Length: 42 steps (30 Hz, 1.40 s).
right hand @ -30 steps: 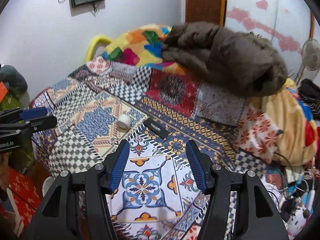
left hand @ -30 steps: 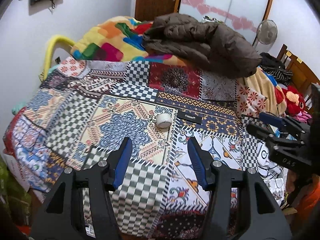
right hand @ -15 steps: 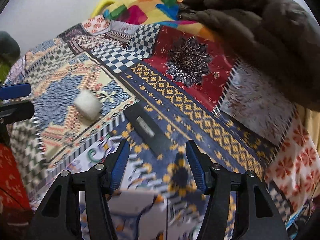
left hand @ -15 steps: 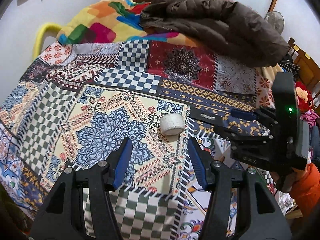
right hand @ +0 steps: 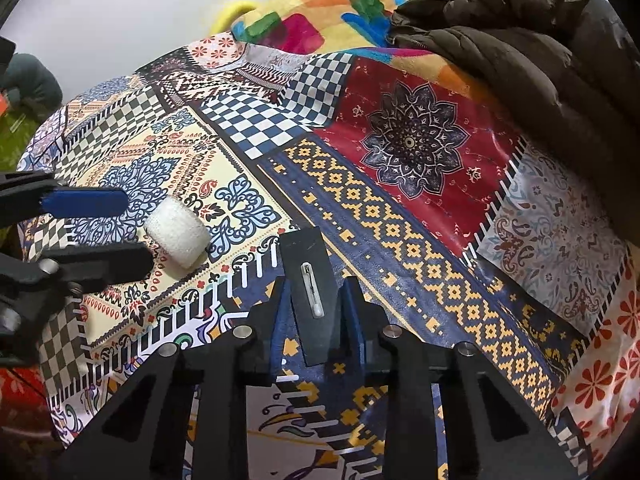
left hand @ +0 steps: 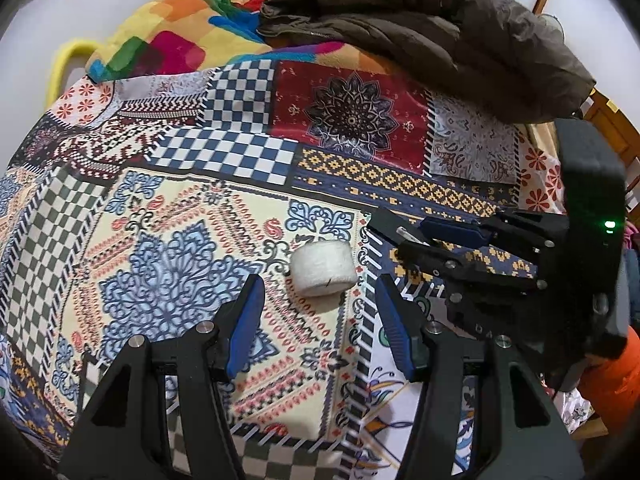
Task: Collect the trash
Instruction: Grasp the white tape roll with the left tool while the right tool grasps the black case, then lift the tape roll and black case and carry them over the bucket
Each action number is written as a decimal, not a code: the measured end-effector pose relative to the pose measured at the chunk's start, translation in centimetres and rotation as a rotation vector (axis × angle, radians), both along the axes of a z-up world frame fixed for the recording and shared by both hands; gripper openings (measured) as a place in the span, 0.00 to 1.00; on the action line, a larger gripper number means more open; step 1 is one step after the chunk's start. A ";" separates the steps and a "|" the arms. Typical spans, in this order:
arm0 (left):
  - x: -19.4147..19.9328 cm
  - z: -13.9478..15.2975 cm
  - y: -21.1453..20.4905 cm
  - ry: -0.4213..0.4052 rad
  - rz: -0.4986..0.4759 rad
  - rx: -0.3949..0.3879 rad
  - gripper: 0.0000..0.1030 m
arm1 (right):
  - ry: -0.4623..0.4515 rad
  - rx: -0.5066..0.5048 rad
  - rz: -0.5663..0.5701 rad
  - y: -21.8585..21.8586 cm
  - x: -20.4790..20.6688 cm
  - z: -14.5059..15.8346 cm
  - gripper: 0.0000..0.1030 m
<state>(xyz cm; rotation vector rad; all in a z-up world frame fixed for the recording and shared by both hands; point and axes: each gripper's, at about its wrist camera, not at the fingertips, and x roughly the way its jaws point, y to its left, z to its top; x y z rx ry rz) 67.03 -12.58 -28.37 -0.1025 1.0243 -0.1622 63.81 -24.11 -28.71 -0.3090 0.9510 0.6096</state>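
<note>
While tilted steeply down, right gripper (right hand: 316, 312) just closing around black card (right hand: 310, 280); left gripper (left hand: 320, 320) spread.

Our left gripper (left hand: 320, 320) and right gripper (right hand: 316, 312) share black angular frames, blue ribbed finger pads (left hand: 245, 322), silver screws behind them; a green light (left hand: 609, 224) glows on the right one's housing.

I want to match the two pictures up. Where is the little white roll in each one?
Left wrist view: the white roll lies on the bedspread near the middle, just ahead of the open left gripper.
Right wrist view: it is at the left, beside the left gripper's fingers.
Shared landmark: the flat black piece, right of the roll.
</note>
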 end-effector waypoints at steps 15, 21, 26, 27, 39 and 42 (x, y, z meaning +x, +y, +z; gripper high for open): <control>1.5 -1.1 -1.1 0.031 0.018 -0.035 0.35 | 0.010 0.031 -0.219 -2.5 -1.1 2.3 0.23; -0.5 1.7 -0.7 0.003 0.023 -0.044 0.35 | -0.014 0.045 -0.250 -3.1 -2.4 4.7 0.23; -2.9 4.6 -0.8 -0.031 0.000 0.017 0.35 | -0.047 0.060 -0.255 -3.1 -4.1 8.0 0.23; -3.6 5.3 -0.7 -0.037 -0.002 0.026 0.35 | -0.053 0.064 -0.256 -3.0 -4.5 8.7 0.23; -12.9 13.9 1.9 -0.134 0.016 0.057 0.35 | -0.147 0.100 -0.251 -0.9 -11.8 17.0 0.23; -15.3 15.8 2.8 -0.165 0.025 0.066 0.35 | -0.171 0.112 -0.239 0.1 -14.3 19.1 0.23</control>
